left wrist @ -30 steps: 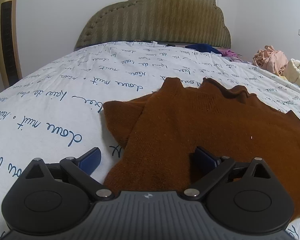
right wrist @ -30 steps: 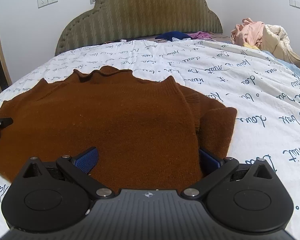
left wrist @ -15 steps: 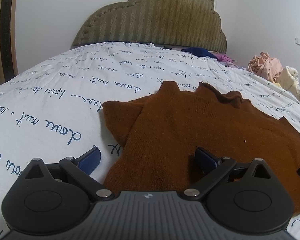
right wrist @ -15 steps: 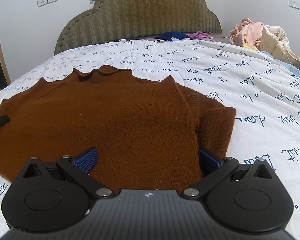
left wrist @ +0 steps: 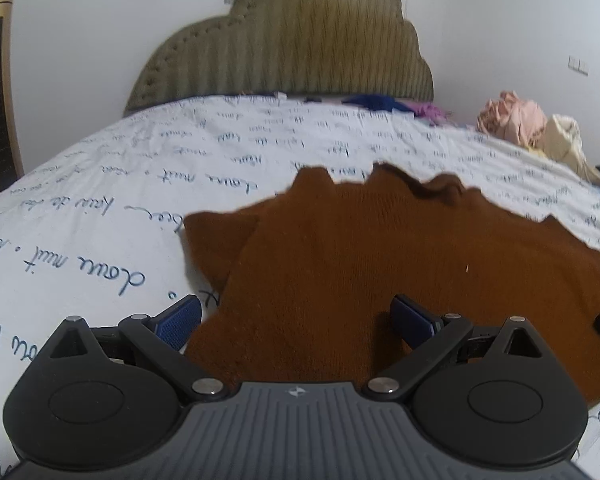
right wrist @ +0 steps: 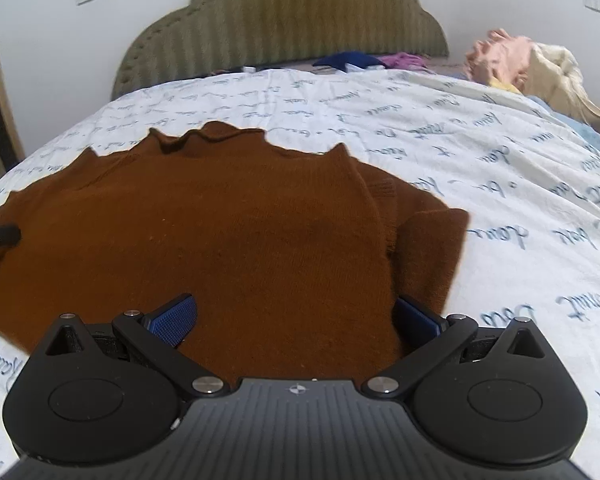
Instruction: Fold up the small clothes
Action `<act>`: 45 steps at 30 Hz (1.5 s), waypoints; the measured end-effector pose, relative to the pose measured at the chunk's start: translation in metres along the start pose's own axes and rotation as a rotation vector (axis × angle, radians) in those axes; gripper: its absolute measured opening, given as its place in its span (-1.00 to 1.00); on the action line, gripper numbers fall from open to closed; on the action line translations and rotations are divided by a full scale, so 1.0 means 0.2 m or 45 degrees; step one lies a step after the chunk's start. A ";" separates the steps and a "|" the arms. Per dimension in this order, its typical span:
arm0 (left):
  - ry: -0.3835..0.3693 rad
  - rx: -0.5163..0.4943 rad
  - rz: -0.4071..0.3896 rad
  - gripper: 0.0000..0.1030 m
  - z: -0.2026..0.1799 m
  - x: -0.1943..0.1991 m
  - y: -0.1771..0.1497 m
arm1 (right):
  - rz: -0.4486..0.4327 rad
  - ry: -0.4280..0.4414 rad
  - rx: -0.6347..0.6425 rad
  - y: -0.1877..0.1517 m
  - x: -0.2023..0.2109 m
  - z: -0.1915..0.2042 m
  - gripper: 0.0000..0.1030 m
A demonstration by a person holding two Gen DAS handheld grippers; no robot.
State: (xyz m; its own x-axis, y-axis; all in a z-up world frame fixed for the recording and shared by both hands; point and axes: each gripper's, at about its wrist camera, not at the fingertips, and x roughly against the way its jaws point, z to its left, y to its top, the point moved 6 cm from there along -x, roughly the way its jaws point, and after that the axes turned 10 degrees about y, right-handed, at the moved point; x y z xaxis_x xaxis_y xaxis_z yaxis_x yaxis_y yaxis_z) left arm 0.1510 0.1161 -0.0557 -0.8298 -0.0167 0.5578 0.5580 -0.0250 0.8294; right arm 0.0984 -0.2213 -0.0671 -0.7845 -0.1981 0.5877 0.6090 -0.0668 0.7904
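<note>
- Hovering low at the near left edge of the rust-brown knitted sweater [left wrist: 380, 264], the left gripper [left wrist: 296, 316] has its blue-padded fingers [left wrist: 178, 318] spread wide, nothing pinched.
- The sweater's lying flat on the bed's white sheet with blue script print [left wrist: 140, 184], sleeves tucked in on both sides, collar pointing at the olive padded headboard [left wrist: 292, 44].
- The right gripper [right wrist: 296, 316] sits over the near right edge, fingers [right wrist: 174, 316] spread too, holding nothing.
- There's a heap of pink and cream clothes [right wrist: 528, 64] far right.
</note>
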 end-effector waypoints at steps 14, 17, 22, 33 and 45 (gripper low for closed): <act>0.003 -0.036 0.041 0.99 -0.01 -0.03 -0.02 | -0.020 -0.052 0.072 0.01 0.03 0.18 1.00; 0.002 -0.040 0.042 1.00 -0.01 -0.03 -0.02 | 0.010 -0.071 0.051 -0.03 0.01 0.14 1.00; -0.008 -0.033 0.045 1.00 -0.01 -0.03 -0.01 | -0.012 -0.071 -0.020 -0.05 0.05 0.08 0.99; 0.035 0.024 0.001 1.00 0.11 0.07 0.18 | -0.199 -0.091 0.252 0.13 0.24 0.37 0.99; -0.085 0.225 0.274 1.00 0.40 -0.22 0.25 | -0.105 -0.006 0.886 -0.04 0.11 1.01 0.99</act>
State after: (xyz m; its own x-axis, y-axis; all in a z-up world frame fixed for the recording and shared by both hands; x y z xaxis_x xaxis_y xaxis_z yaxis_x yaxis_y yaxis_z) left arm 0.2157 0.1952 -0.0356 -0.6936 0.0636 0.7175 0.7177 0.1463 0.6808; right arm 0.0517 -0.0276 -0.0258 -0.8265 -0.2151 0.5202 0.3319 0.5602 0.7589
